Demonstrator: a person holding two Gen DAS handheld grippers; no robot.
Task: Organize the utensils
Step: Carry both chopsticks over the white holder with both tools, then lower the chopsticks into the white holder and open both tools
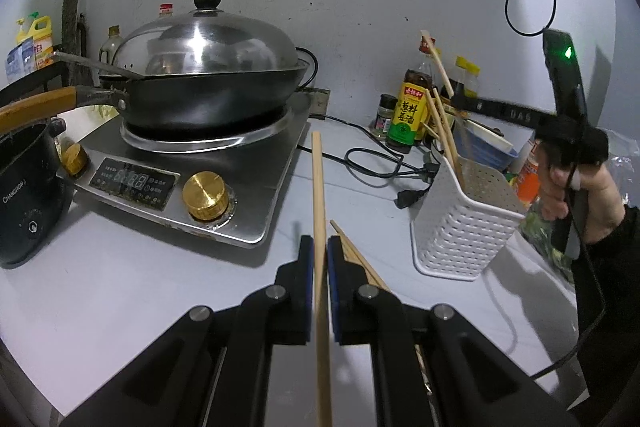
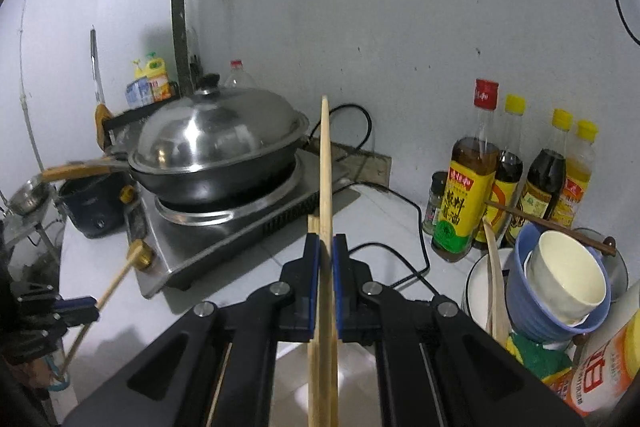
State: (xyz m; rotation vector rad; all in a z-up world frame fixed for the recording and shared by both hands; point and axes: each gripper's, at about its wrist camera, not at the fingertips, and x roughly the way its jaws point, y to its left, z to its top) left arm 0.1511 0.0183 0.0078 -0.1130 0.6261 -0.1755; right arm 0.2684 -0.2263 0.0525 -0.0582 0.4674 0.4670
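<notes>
My left gripper (image 1: 320,247) is shut on a light wooden chopstick (image 1: 319,195) that points forward over the white counter. Loose chopsticks (image 1: 360,257) lie on the counter just right of its jaws. A white perforated utensil holder (image 1: 466,219) stands to the right with several chopsticks (image 1: 442,131) in it. My right gripper (image 2: 325,245) is shut on wooden chopsticks (image 2: 325,163), two sticks side by side. In the left wrist view the right gripper (image 1: 460,101) is above the holder, with a chopstick angled up from it. The left gripper (image 2: 76,307) shows at the right wrist view's left edge.
A lidded black wok (image 1: 208,83) sits on a steel induction cooker (image 1: 192,183). A dark pot (image 1: 28,195) is at the left. Sauce bottles (image 2: 464,187) line the wall. Stacked bowls (image 2: 560,283) and a black power cable (image 1: 376,167) lie at the right.
</notes>
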